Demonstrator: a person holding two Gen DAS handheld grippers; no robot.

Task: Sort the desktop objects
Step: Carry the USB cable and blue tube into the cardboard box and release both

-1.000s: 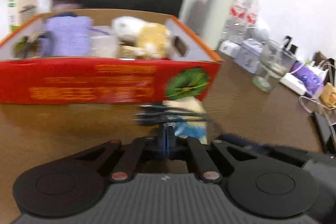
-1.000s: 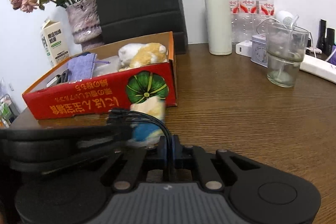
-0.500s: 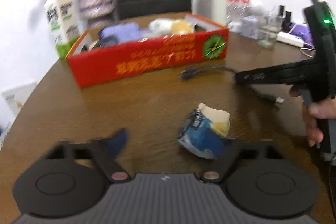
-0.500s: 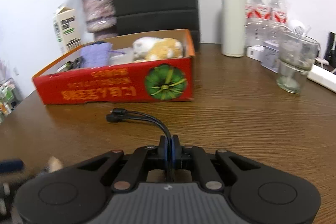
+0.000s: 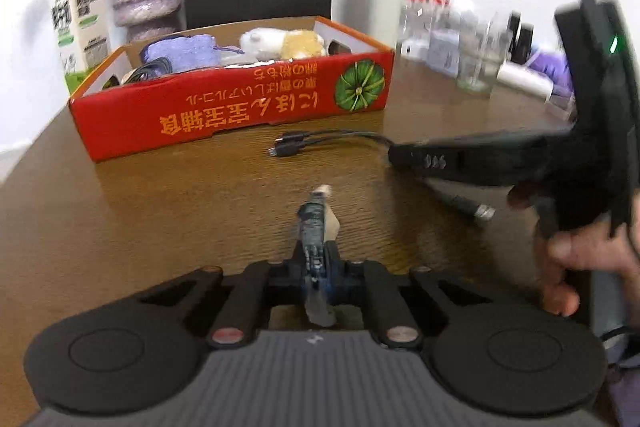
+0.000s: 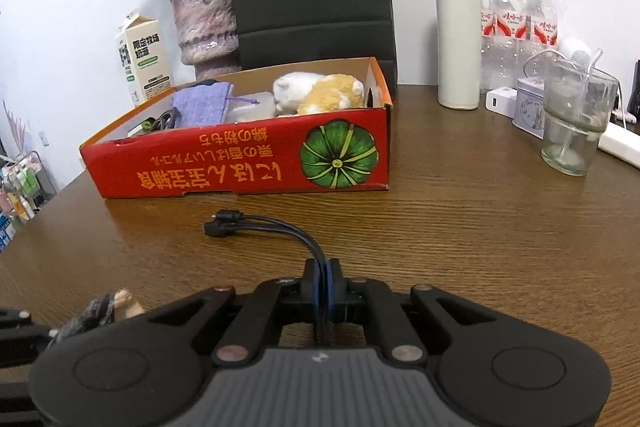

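Left tongs (image 5: 316, 259) pinch packet (image 5: 314, 223); right tongs (image 6: 325, 283) pinch cable (image 6: 260, 223)

Both wrist views sit low over the table (image 6: 480, 227), facing the red box (image 5: 240, 115). The left sits farther back, and both share the black cable (image 6: 264, 225).

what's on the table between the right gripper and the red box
Only the black multi-plug cable held by the right gripper, its plugs short of the red cardboard box; otherwise bare wood, in the right wrist view.

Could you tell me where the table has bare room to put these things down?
Bare wood lies between the red box and the drinking glass, and left of the black cable. The back right, around the thermos and water bottles, is crowded.
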